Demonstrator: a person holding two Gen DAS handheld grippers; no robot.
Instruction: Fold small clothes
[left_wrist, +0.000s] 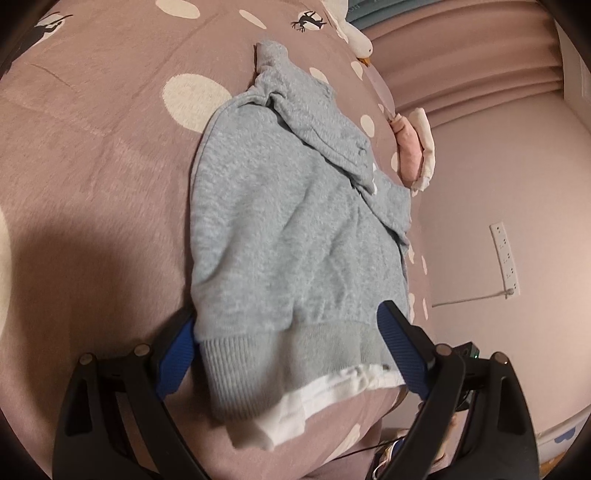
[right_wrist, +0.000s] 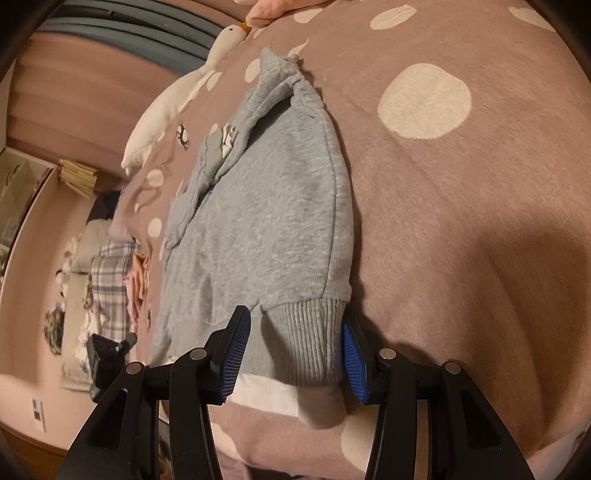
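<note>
A small grey sweatshirt with a ribbed hem and a white under-layer lies on a mauve bedspread with cream dots. Its sleeves are folded across the top. My left gripper is open, its blue pads on either side of the ribbed hem. In the right wrist view the sweatshirt lies the same way. My right gripper is open, and its pads straddle the hem's ribbed corner. Neither gripper grips the cloth.
A white goose plush lies at the bed's far edge. A pink and white folded bundle sits beyond the sweatshirt. A pile of clothes lies on the floor beside the bed. A power strip lies on the floor.
</note>
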